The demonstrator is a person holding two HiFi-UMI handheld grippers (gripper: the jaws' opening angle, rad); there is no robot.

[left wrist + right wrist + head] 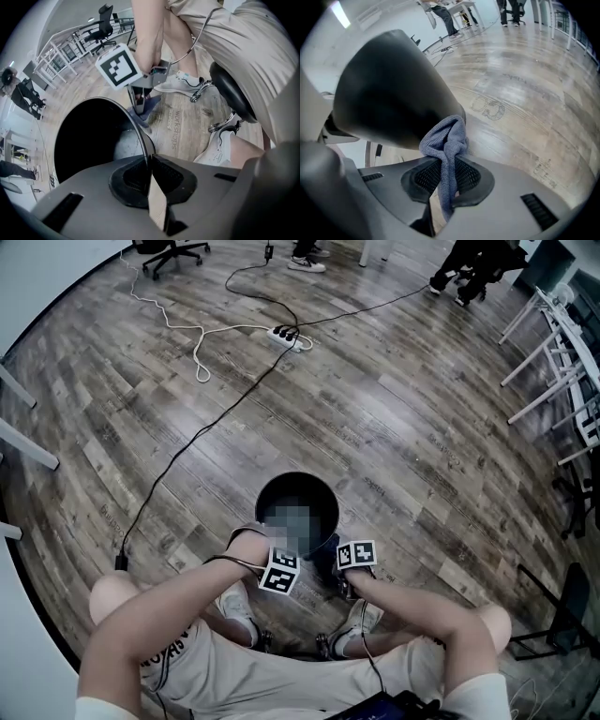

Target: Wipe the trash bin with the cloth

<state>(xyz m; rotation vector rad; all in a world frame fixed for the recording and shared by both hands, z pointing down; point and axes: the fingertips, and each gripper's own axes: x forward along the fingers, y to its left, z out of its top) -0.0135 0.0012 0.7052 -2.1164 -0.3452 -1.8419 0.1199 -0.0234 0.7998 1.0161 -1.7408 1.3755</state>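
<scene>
A round black trash bin (297, 505) stands on the wood floor between the seated person's feet. My left gripper (280, 568) points straight down at its near rim. In the left gripper view, my left gripper (149, 161) is shut on the thin rim of the bin (140, 136), with the dark inside to the left. My right gripper (447, 173) is shut on a blue-grey cloth (449, 138), whose bunched end presses against the bin's outer wall (389, 89). The right gripper (140, 96) and cloth (146, 110) also show beside the bin's far rim.
A power strip (286, 335) with white and black cables lies further out on the floor. A black cable (187, 451) runs left of the bin. White table legs (553, 362) stand at the right. The person's shoes (239, 606) and stool (232, 91) are close by.
</scene>
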